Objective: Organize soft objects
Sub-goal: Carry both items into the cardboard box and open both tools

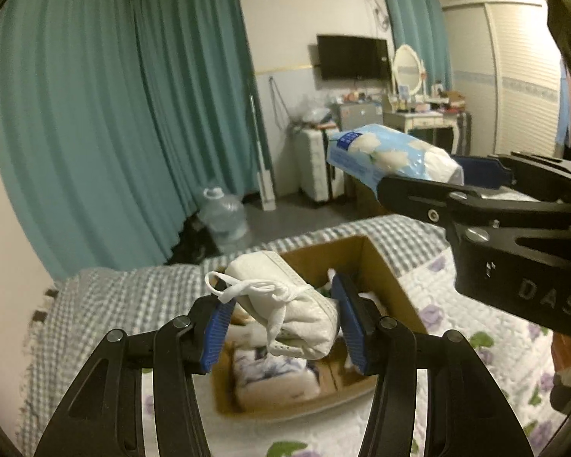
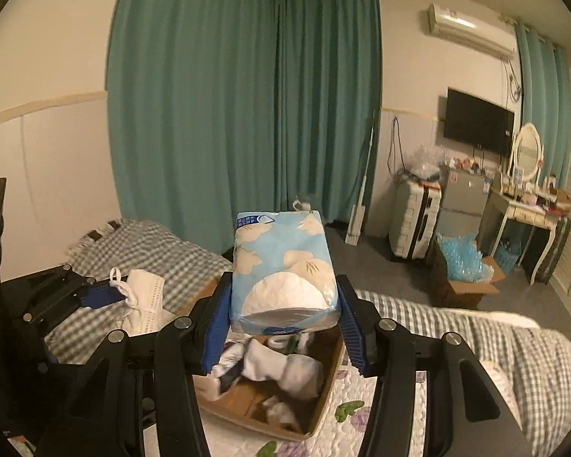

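My left gripper [image 1: 281, 327] is shut on a stack of white face masks [image 1: 289, 304] with loose ear loops, held above an open cardboard box [image 1: 384, 266] on the bed. The masks also show in the right wrist view [image 2: 146, 297]. My right gripper [image 2: 283, 327] is shut on a blue tissue pack [image 2: 283, 266] with white flowers, held over the same box [image 2: 323, 392]. The pack also shows at the upper right of the left wrist view [image 1: 392, 152]. White and patterned soft items [image 2: 281, 369] lie inside the box.
The box sits on a bed with a floral quilt [image 1: 476, 342] and a grey checked blanket [image 1: 133, 297]. Beyond are teal curtains [image 2: 247, 114], a water jug [image 1: 224, 217], a suitcase [image 2: 415, 224], a dressing table [image 2: 525, 205] and a floor box of blue plastic [image 2: 460, 266].
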Action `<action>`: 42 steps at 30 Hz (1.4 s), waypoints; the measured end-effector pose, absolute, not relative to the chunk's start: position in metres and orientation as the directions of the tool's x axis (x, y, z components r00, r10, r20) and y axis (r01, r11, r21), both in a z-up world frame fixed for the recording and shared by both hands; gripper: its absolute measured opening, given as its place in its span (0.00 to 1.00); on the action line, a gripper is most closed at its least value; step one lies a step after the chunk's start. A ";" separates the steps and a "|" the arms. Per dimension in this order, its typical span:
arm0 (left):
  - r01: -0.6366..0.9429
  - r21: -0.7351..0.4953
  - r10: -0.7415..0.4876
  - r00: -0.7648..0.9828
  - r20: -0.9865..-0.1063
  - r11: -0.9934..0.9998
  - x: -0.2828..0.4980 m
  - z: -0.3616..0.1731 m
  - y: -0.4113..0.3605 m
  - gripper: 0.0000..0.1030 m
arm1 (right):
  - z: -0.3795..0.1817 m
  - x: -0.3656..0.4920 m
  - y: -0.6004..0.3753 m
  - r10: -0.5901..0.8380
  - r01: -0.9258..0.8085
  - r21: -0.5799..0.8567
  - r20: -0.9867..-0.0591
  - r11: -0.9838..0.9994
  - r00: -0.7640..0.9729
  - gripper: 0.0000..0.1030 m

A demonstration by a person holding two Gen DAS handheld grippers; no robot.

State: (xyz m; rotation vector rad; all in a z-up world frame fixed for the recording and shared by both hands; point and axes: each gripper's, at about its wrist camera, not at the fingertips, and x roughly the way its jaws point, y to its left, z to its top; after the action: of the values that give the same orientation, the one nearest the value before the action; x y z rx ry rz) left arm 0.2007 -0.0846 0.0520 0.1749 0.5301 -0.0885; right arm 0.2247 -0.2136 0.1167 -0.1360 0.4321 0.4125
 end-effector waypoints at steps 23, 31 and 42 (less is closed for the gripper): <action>0.071 0.179 0.054 0.793 -0.607 0.981 0.273 -0.005 -0.087 0.66 | 0.022 0.324 -0.232 0.360 -0.365 0.110 -0.566 0.924 0.742 0.77; 0.027 0.236 0.102 0.850 -0.517 0.971 0.237 0.034 -0.081 0.66 | 0.051 0.299 -0.239 0.345 -0.350 0.090 -0.514 0.932 0.785 0.77; 0.004 0.082 0.006 0.993 -0.119 0.997 0.061 0.177 -0.057 0.89 | 0.194 0.132 -0.262 0.279 -0.293 -0.032 -0.219 0.956 0.935 0.93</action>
State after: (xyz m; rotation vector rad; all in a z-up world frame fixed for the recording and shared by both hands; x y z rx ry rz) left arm 0.0611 -0.0568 0.1767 0.0820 0.1196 0.0010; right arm 0.1323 -0.2616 0.1941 -0.0649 0.2144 0.2929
